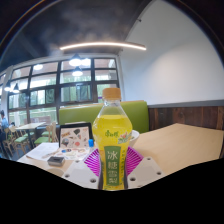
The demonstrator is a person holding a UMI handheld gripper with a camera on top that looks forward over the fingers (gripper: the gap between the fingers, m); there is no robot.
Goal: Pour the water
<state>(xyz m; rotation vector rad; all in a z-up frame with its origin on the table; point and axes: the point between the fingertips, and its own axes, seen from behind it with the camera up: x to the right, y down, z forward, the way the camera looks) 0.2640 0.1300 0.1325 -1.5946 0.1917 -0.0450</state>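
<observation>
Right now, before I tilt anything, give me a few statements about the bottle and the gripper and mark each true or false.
1. The bottle stands upright between the fingers of the gripper. True.
2. The bottle's cap is off. False: an orange cap sits on top.
3. The bottle holds a yellow-green drink. True.
4. The bottle lies on its side on the table. False: it is upright, held at the label.
5. A green sofa stands beyond the bottle, under the windows. True.
6. A cup stands just ahead of the bottle. False: no cup is visible.
</observation>
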